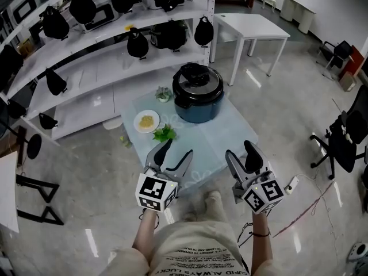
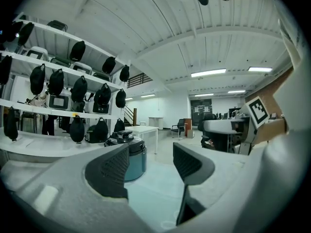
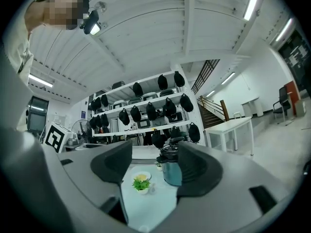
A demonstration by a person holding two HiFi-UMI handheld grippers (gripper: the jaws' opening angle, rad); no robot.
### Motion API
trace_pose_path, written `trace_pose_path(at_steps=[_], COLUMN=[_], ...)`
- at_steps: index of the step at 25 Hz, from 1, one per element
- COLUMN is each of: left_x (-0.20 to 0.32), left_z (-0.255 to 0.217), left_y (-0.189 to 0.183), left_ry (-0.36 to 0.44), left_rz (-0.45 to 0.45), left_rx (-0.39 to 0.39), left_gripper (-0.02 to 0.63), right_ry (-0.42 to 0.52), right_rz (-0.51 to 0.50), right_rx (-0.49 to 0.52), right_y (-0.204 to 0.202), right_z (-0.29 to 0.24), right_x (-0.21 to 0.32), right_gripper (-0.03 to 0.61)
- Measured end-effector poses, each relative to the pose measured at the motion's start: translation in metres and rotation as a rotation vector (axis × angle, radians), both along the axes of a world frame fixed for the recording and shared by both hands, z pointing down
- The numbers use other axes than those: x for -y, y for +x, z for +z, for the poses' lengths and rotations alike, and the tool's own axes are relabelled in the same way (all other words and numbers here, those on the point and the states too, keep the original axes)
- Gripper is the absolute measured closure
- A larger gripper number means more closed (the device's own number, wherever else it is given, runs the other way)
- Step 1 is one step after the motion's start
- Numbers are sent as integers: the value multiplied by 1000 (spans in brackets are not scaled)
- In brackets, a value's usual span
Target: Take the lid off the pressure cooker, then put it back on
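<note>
Round blue pressure cooker [image 1: 198, 99], black lid [image 1: 197, 75] seated on top

Round dark-blue pressure cooker [image 1: 198, 101] w/ black lid [image 1: 195, 75] on, at far end of low pale-blue counter [image 1: 225, 132]. Left claw [image 1: 176, 154] & right claw [image 1: 242, 155] over near edge, jaws apart, empty, well apart from cooker.

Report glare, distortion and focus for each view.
Head view: sharp, light streaks glare on the glossy floor. Left gripper view: fisheye bending, dark corners, near jaws soft, pressure cooker fairly clear. Right gripper view: same fisheye curve, bright light strips overhead.
</note>
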State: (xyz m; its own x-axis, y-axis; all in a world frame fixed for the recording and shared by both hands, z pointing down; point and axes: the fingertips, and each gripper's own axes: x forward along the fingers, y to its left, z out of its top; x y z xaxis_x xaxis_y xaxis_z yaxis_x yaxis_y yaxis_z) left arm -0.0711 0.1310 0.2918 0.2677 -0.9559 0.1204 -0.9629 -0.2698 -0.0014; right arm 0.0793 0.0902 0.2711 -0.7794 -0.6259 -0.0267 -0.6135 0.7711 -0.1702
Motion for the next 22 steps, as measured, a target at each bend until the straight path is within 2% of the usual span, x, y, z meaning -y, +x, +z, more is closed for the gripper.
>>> trace_pose_path(at_steps=[5,12,22], left_x=[20,72,155], left_z=[4,9,15], left_y=[-8,-21,-30], left_ry=[-11,-23,-71], left_rz=[-21,-97,-225], left_rx=[7,11,13], left_gripper=[345,345,345], right_ry=[9,-6,-46], right_rz=[-26,-96,-269], right_rx=[10,12,-26], right_y=[-9,-24,-53], right_z=[1,6,14], right_x=[27,91,195], right_gripper=[302,302,302])
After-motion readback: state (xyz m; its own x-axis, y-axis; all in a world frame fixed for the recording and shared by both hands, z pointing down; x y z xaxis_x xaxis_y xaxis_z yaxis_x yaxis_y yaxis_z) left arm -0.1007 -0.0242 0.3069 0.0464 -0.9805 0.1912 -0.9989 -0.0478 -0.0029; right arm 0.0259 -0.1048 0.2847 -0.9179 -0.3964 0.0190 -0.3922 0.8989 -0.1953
